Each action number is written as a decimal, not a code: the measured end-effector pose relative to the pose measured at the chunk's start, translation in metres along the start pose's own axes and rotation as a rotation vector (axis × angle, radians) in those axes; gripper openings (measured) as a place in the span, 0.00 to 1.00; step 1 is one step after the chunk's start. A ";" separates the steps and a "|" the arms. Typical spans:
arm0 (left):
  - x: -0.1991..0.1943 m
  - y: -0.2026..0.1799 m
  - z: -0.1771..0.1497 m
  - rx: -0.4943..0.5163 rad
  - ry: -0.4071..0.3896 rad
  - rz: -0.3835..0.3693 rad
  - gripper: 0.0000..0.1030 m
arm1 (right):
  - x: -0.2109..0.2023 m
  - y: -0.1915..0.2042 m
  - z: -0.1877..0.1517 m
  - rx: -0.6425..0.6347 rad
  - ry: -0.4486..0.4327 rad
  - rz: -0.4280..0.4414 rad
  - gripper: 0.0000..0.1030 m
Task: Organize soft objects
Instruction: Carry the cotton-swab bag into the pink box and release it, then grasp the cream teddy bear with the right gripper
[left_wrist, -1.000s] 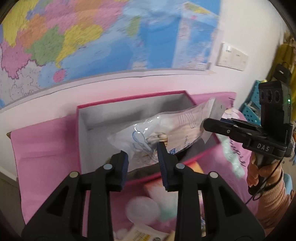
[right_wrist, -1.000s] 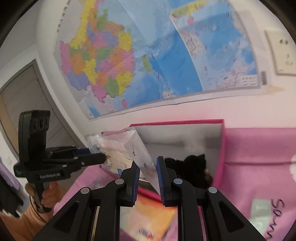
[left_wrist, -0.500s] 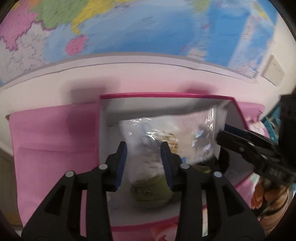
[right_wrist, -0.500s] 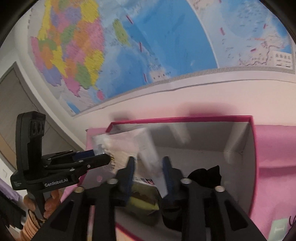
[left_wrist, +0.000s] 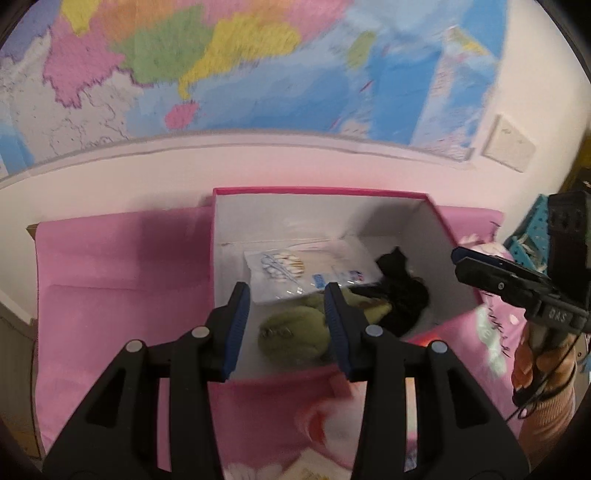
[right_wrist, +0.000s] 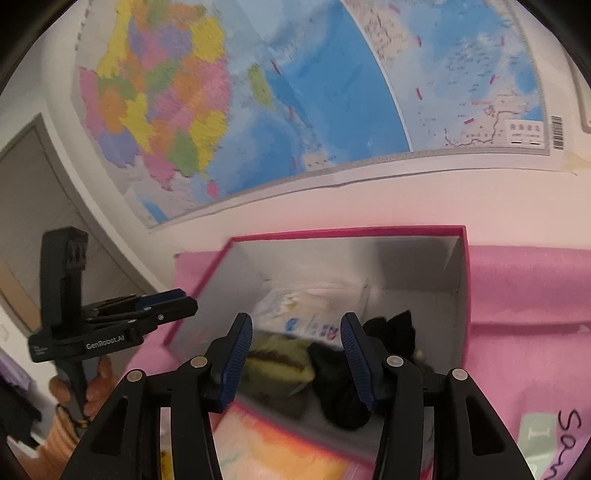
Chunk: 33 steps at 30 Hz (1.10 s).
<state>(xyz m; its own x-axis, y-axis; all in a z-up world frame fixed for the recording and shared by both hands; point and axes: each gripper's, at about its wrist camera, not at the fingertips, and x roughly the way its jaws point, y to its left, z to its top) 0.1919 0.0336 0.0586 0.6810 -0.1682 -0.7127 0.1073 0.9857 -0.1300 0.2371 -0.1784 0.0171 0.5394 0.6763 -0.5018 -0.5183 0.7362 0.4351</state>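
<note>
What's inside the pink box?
Inside the pink box: a clear plastic packet, a green plush toy and a black cloth. Anything beneath them is hidden.

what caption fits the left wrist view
Left gripper opening, nothing between its jaws, above pink box holding plastic packet.

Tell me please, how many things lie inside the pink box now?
3 visible in the pink box: a clear packet at the back, a green plush toy in front, a black cloth on the right. More may hide underneath.

Black grippers w/ blue ribbed fingers (left_wrist: 238, 325), silver screws, orange knit sleeve (left_wrist: 546, 402).
</note>
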 end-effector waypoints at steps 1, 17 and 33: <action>-0.007 0.000 -0.004 0.006 -0.012 -0.008 0.46 | -0.008 0.002 -0.003 -0.003 -0.006 0.020 0.50; -0.081 -0.054 -0.096 0.132 -0.032 -0.163 0.51 | -0.111 0.038 -0.074 -0.103 -0.012 0.121 0.61; -0.062 -0.107 -0.193 0.176 0.175 -0.345 0.51 | -0.053 -0.008 -0.172 0.021 0.295 0.066 0.61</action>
<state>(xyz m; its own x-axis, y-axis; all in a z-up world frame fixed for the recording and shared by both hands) -0.0018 -0.0639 -0.0161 0.4515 -0.4735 -0.7562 0.4402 0.8555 -0.2729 0.0987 -0.2241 -0.0884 0.2871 0.6880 -0.6665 -0.5301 0.6936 0.4878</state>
